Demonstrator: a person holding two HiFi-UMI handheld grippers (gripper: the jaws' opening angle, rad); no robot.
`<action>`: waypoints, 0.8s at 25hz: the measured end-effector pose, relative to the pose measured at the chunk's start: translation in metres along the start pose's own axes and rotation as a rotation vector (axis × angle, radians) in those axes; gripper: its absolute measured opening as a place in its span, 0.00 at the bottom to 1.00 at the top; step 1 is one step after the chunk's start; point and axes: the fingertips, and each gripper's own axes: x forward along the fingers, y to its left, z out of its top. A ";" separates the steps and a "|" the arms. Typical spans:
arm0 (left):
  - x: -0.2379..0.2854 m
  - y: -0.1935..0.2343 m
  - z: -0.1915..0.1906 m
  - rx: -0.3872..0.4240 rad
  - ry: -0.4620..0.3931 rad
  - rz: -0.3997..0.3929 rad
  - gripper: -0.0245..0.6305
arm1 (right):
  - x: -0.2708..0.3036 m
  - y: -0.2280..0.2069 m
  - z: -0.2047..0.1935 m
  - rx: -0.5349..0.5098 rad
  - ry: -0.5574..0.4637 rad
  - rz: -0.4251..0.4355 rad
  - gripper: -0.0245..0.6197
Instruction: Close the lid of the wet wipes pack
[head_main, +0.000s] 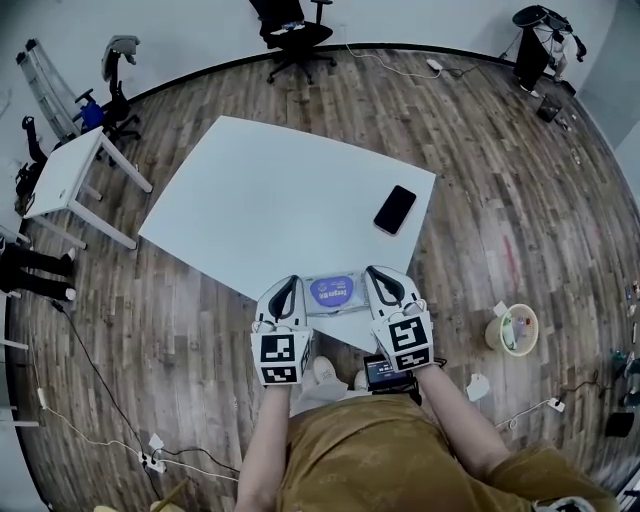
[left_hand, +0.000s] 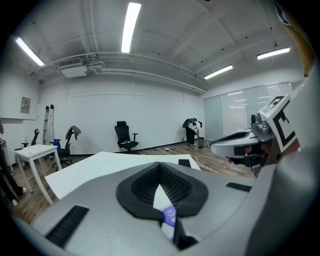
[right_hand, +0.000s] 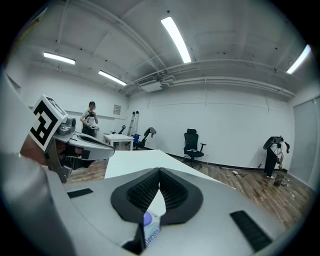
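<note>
The wet wipes pack (head_main: 333, 293) lies at the 6 o'clock edge of the white counter (head_main: 270, 200). The left claw (head_main: 290, 285) sits at its 9 o'clock and the right claw (head_main: 377, 274) at its 3 o'clock. Both are clenched tip to tip, grasping nothing.

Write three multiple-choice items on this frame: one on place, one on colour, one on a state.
1. Where does the wet wipes pack lie?
A. at the table's near edge, between the left gripper and the right gripper
B. on the floor
C. at the table's far edge

2. What colour is the phone?
A. white
B. black
C. red

3. How do the left gripper's jaws stand?
A. wide apart
B. tips together
C. clamped on the phone

Key: 1 A, the head view shows the grippers flanking it; 2 B, it is dark against the white top; 3 B, the left gripper view shows the tips meeting.
</note>
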 end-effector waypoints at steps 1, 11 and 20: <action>0.000 0.000 0.003 0.002 -0.006 0.002 0.03 | 0.000 -0.002 0.002 0.002 -0.006 -0.003 0.05; 0.000 -0.001 0.029 0.023 -0.066 0.007 0.03 | -0.004 -0.006 0.019 0.021 -0.049 -0.018 0.05; -0.006 0.005 0.042 0.037 -0.092 0.027 0.03 | -0.007 -0.011 0.028 0.059 -0.056 -0.042 0.05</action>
